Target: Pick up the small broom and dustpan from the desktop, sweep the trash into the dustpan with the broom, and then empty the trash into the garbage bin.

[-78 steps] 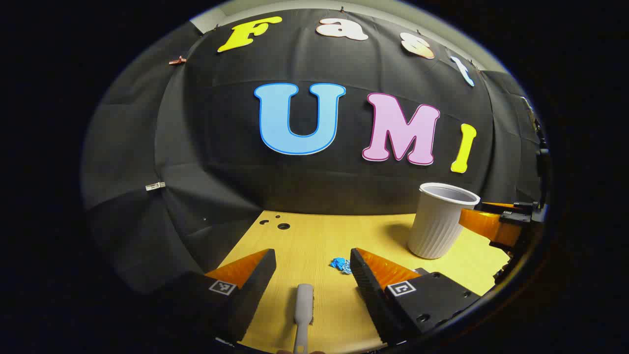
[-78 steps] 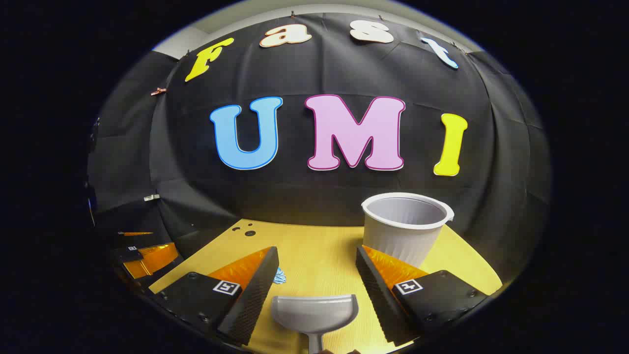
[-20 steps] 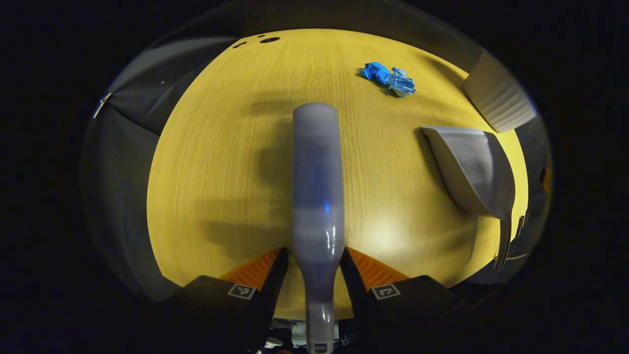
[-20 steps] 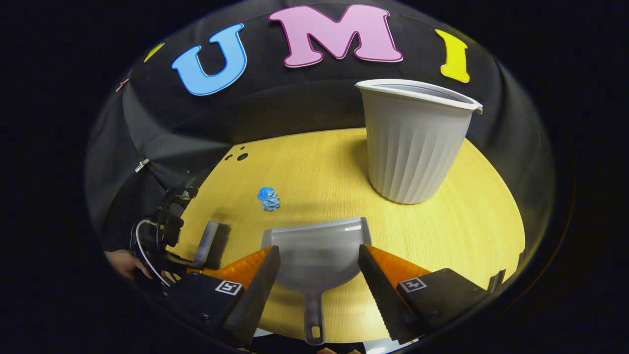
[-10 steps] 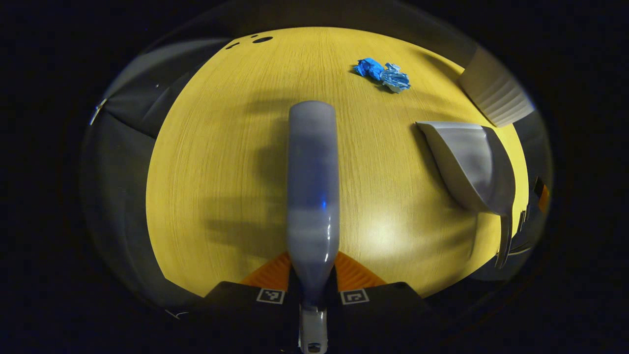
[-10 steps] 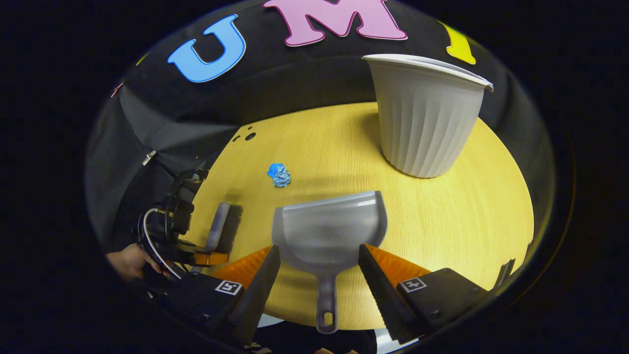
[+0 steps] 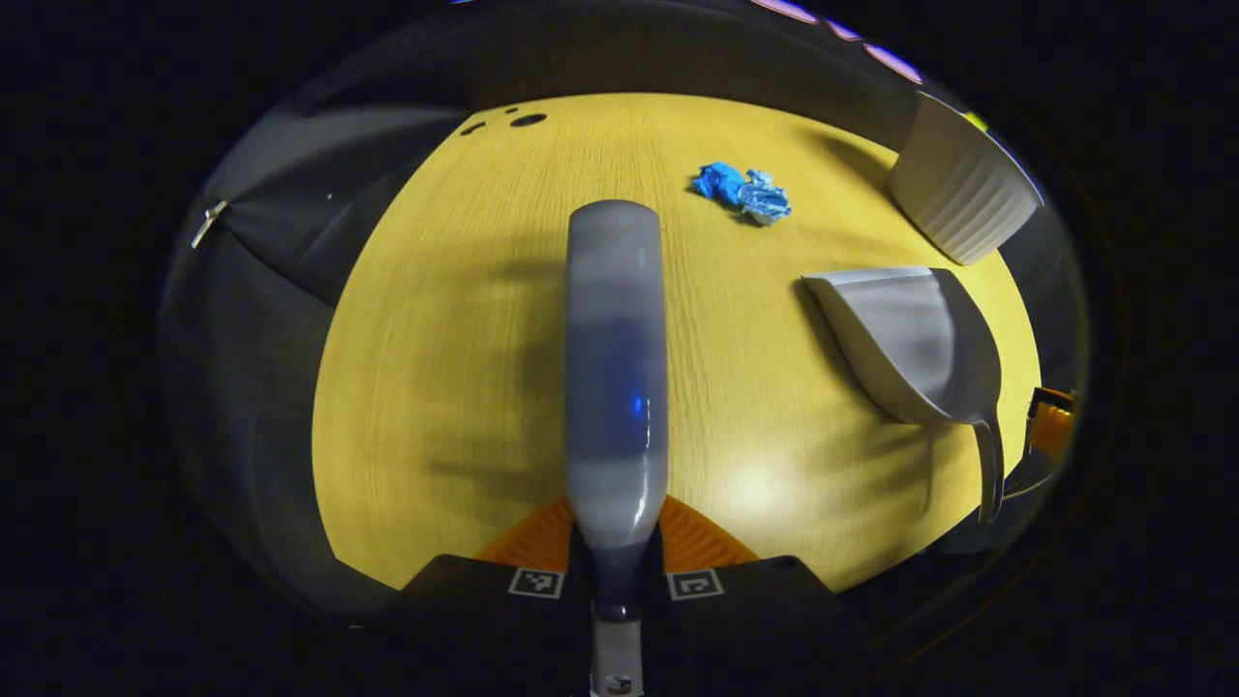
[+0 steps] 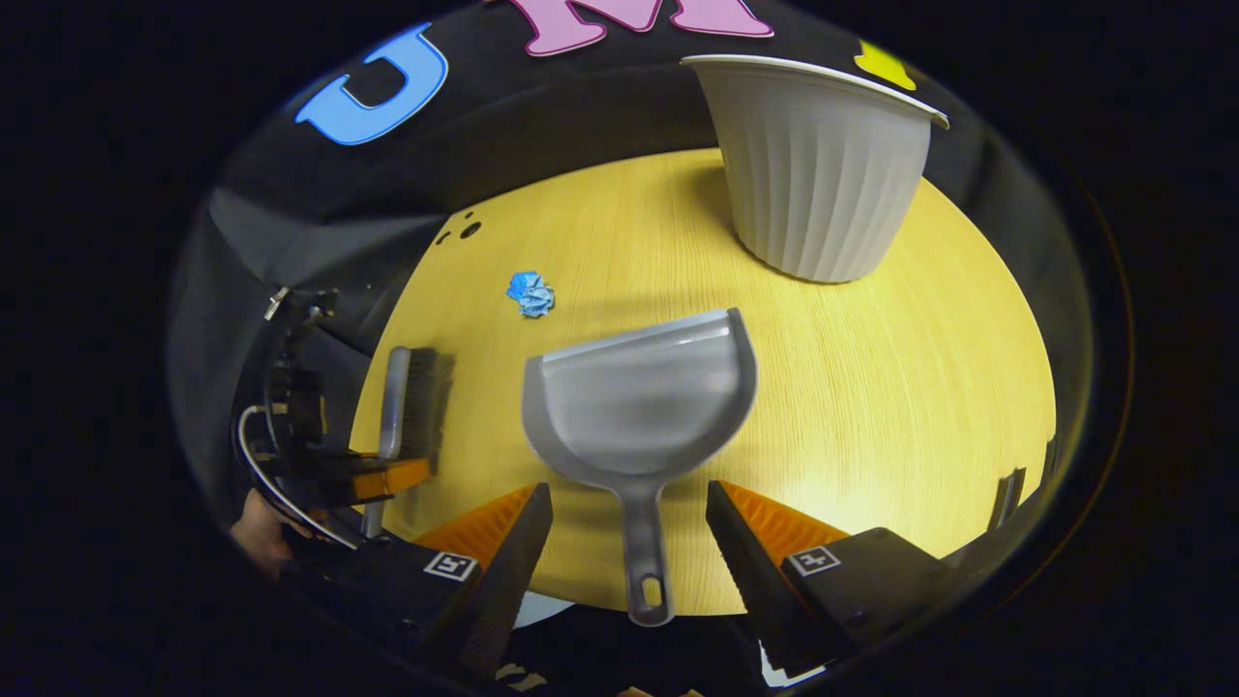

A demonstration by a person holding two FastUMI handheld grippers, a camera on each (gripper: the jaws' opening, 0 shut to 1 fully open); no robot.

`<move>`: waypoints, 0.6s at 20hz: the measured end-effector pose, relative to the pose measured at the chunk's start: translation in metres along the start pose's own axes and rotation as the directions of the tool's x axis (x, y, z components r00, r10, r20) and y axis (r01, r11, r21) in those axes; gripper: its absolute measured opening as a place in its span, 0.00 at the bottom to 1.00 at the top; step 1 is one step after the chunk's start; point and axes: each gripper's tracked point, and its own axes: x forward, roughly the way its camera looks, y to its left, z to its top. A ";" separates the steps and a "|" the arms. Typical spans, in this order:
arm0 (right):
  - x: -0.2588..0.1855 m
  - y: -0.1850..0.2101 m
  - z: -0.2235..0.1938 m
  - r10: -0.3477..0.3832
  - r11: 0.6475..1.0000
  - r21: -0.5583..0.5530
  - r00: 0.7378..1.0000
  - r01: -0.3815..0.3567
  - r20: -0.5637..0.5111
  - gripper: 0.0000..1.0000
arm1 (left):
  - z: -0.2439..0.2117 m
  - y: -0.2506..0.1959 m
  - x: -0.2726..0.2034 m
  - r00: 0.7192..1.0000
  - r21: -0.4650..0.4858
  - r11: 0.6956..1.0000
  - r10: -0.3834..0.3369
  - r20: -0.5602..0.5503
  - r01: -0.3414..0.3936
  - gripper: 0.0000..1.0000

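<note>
Left claw (image 7: 617,571): pinching the handle of the small grey plastic broom (image 7: 617,358); a loose pinch could let it twist
Right claw (image 8: 629,528): spread astride the grey plastic dustpan (image 8: 639,402) handle, not gripping; closing off-centre may skid it across the yellow wooden tabletop (image 8: 871,387)
Trash: crumpled blue scrap (image 8: 530,292) lies left of the ribbed white garbage bin (image 8: 818,174); a hard sweep may flick it past the pan

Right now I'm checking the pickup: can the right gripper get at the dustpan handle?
Probably yes. The right gripper is open, and the dustpan handle lies on the desktop between its spread fingers with nothing across it.
</note>
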 end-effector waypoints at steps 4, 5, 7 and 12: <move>0.023 -0.001 -0.015 -0.029 0.998 -0.057 0.998 0.026 -0.057 0.99 | 0.013 0.001 -0.019 0.999 -0.010 0.999 -0.034 0.035 0.035 0.24; 0.031 -0.004 -0.018 -0.040 0.997 -0.065 0.997 0.036 -0.060 0.99 | 0.016 0.003 -0.023 0.998 -0.009 0.999 -0.038 0.041 0.038 0.24; 0.047 -0.008 -0.027 -0.061 0.996 -0.069 0.994 0.055 -0.088 0.99 | 0.023 0.009 -0.028 0.998 0.003 0.999 -0.032 0.049 0.032 0.25; 0.073 -0.016 -0.043 -0.096 0.994 -0.060 0.982 0.087 -0.161 0.98 | 0.042 0.023 -0.030 0.999 0.034 0.999 -0.004 0.049 0.002 0.24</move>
